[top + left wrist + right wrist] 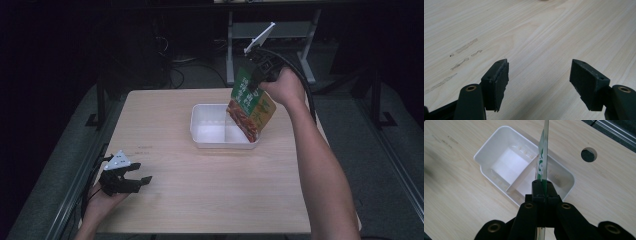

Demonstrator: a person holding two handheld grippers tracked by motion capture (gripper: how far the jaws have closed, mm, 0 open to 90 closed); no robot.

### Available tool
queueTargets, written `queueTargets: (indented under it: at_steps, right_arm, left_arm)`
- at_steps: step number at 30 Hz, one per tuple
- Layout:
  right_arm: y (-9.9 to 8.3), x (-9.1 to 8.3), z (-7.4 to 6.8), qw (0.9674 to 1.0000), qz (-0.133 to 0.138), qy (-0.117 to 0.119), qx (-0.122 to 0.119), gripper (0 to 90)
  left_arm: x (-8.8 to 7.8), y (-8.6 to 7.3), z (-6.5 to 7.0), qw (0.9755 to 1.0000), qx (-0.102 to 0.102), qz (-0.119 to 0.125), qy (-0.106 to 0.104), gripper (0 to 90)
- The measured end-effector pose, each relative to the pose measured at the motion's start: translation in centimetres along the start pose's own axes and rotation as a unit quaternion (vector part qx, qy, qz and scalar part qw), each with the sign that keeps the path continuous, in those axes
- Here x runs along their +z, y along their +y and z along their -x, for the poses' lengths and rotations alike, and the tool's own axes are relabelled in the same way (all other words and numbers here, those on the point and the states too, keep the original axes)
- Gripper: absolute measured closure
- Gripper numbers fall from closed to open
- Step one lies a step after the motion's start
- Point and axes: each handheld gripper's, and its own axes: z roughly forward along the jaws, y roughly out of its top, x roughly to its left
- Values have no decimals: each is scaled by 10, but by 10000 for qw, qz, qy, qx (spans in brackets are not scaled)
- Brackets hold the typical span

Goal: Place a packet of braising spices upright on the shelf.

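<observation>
A flat food packet (250,105), green at the top and red-orange lower down, hangs tilted over the right end of a white two-compartment tray (200,135). My right gripper (256,82) is shut on the packet's top edge, pointing down. In the right gripper view the packet (543,157) shows edge-on between the closed jaws, above the tray (486,150) near its inner divider. My left gripper (139,175) rests low at the table's front left, held in a hand, its jaws open. In the left gripper view the fingertips (499,80) stand wide apart over bare wood with nothing between them.
The light wooden table (210,200) has a round hole (589,154) beyond the tray. Faint scuff marks (464,55) lie on the wood ahead of the left gripper. Dark floor and metal frames surround the table; a cable (305,90) trails from the right gripper.
</observation>
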Motion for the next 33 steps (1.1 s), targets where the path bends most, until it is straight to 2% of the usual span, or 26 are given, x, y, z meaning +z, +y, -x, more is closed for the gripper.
queueTargets:
  at_steps: [8,20,21,24,28,33]
  right_arm:
    - [2,11,1,9999,-136,-72,52,895]
    - [2,29,1,9997,-183,-100,123,876]
    - [1,29,3,9998,-51,6,184,864]
    - [-2,29,4,9997,52,85,234,829]
    - [-7,27,6,9995,112,153,245,777]
    - [-21,25,10,9992,200,251,240,759]
  left_arm:
    - [0,0,0,10000,0,4,-6,311]
    - [0,1,1,10000,25,14,-22,311]
    - [0,0,1,10000,11,17,-23,310]
    - [1,0,1,10000,9,4,-30,310]
    - [1,1,2,10000,11,2,-37,310]
    - [2,1,3,10000,43,-15,-38,310]
